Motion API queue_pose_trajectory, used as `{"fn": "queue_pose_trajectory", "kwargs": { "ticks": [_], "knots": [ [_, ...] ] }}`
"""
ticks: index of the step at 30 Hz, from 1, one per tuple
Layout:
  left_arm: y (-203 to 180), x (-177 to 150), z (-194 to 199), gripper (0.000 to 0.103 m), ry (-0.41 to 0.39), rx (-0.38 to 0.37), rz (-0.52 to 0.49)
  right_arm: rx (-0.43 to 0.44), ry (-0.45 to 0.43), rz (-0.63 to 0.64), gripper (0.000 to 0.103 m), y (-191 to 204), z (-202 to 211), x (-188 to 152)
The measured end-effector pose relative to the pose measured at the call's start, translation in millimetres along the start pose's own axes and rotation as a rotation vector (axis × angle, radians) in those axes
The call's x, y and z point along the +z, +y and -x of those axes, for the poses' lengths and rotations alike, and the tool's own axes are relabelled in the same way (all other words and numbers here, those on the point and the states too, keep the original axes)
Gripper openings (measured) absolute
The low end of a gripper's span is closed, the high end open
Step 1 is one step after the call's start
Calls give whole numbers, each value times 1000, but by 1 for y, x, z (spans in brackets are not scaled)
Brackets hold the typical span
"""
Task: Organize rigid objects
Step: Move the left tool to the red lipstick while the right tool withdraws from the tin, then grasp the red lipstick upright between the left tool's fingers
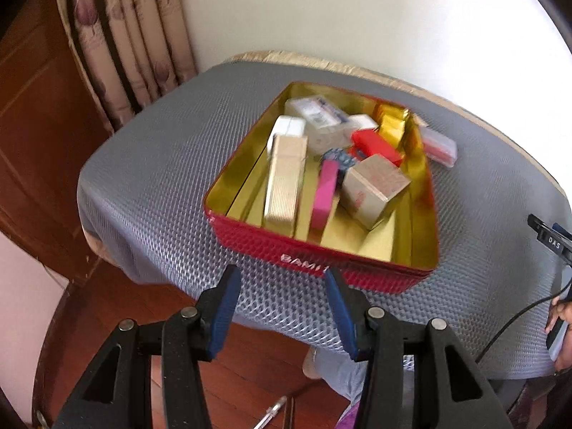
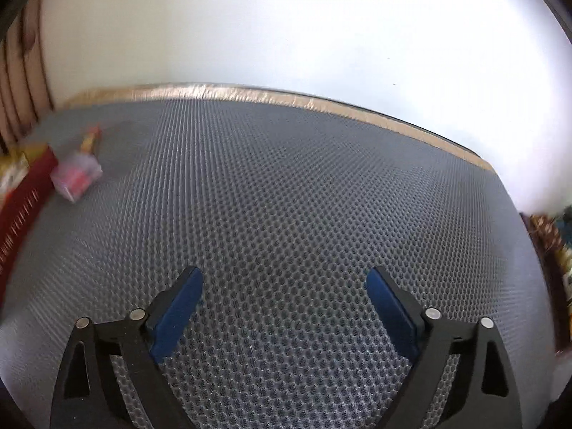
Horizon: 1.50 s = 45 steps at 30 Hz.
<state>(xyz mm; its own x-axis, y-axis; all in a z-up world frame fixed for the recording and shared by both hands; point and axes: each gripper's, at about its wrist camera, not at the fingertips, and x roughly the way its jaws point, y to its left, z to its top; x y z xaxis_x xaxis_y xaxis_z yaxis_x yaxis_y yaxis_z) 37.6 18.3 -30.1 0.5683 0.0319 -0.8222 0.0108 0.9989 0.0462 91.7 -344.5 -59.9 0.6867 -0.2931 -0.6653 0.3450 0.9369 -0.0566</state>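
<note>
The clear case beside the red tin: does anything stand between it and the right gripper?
Nothing visible does. Only bare grey mat lies between the open, empty right gripper and the clear case, which rests outside the red tin.

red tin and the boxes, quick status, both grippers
Left gripper open, empty, short of the red tin. Right gripper wide open over bare mat. One clear-wrapped box outside the tin. Nothing in the way.

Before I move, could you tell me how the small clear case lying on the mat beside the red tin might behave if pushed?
The clear case looks rigid, so it probably slides rather than bends. Lying flat, it seems unlikely to tip. The textured mat may drag on it.
</note>
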Motion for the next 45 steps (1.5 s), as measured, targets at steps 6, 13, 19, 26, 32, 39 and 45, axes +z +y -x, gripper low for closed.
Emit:
{"fn": "queue_pose_trajectory", "kwargs": {
  "ticks": [6, 13, 19, 26, 32, 39, 45],
  "knots": [
    [-26, 19, 20, 50, -38, -83, -82, 46, 10, 44, 100, 8, -2, 1],
    [-78, 99, 26, 51, 11, -285, -119, 108, -45, 19, 100, -1, 10, -4],
    [-134, 184, -22, 53, 125, -364, -78, 147, -92, 25, 101, -6, 23, -8],
    [-173, 252, -105, 53, 190, -256, -84, 208, -162, 7, 102, -21, 39, -15],
    [-188, 264, -172, 53, 348, -246, -55, 245, -196, -3, 102, -19, 42, -14],
    [-193, 268, -204, 53, 400, -228, 3, 265, -217, -13, 102, -19, 44, -14],
    [-192, 264, -217, 53, 428, -213, 18, 270, -222, -18, 102, -19, 44, -14]
  ]
}}
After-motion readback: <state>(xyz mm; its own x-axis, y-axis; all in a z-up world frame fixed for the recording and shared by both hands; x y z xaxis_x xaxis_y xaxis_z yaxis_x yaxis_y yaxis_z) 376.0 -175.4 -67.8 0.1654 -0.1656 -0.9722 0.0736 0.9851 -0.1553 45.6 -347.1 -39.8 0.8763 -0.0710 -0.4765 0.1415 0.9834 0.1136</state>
